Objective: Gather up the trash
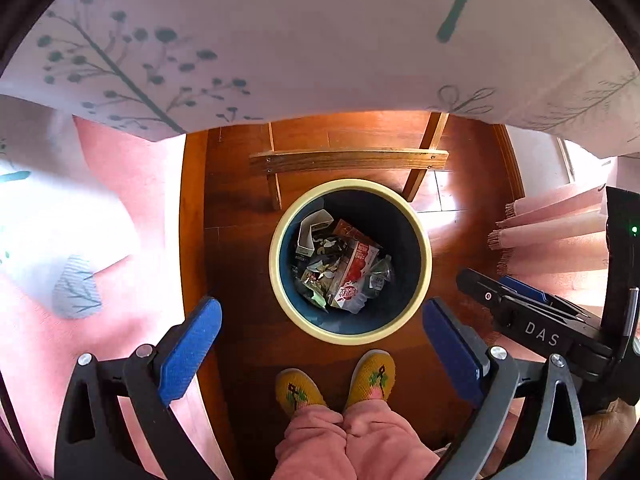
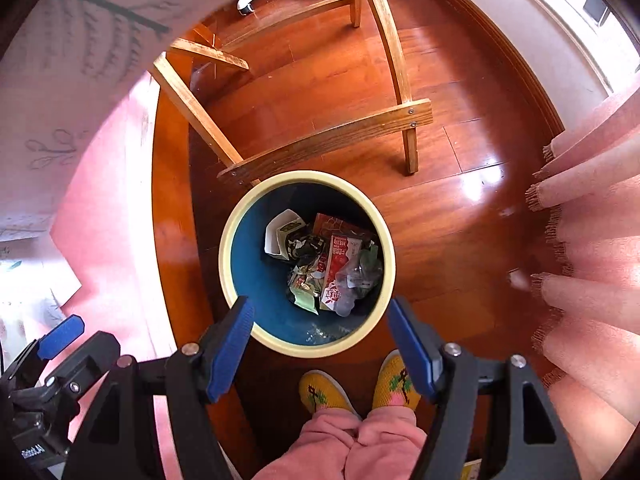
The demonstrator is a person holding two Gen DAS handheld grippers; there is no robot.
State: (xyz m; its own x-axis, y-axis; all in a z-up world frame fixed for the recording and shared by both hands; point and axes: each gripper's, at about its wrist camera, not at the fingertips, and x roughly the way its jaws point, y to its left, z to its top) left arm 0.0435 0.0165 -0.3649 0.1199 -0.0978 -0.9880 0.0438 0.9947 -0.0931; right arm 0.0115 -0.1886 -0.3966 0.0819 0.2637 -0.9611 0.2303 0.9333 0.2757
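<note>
The trash (image 1: 340, 268) lies heaped in the bottom of a round bin (image 1: 424, 256) with a cream rim and dark blue inside, standing on a reddish wooden floor (image 2: 460, 152). In the heap a red and white carton (image 1: 354, 276) sits at the centre, a white open box (image 1: 310, 232) at about 11 o'clock, crumpled clear plastic (image 1: 380, 276) at 3 o'clock and green wrappers (image 2: 302, 292) toward 7 o'clock.

Just beyond the bin at 12 o'clock runs a wooden chair frame (image 1: 348, 159). A floral tablecloth (image 1: 280, 40) overhangs further up. Pink fringed curtains (image 2: 592, 240) hang at 3 o'clock. At 6 o'clock, close to the rim, stand the person's yellow embroidered slippers (image 1: 300, 392) under pink trouser legs (image 1: 352, 440).

The left gripper (image 1: 320, 352) points straight down above the bin, jaws spread wide and empty. The right gripper (image 2: 320, 348) hangs beside it, tilted steeply down, its blue pads (image 2: 232, 348) parted with nothing between them.
</note>
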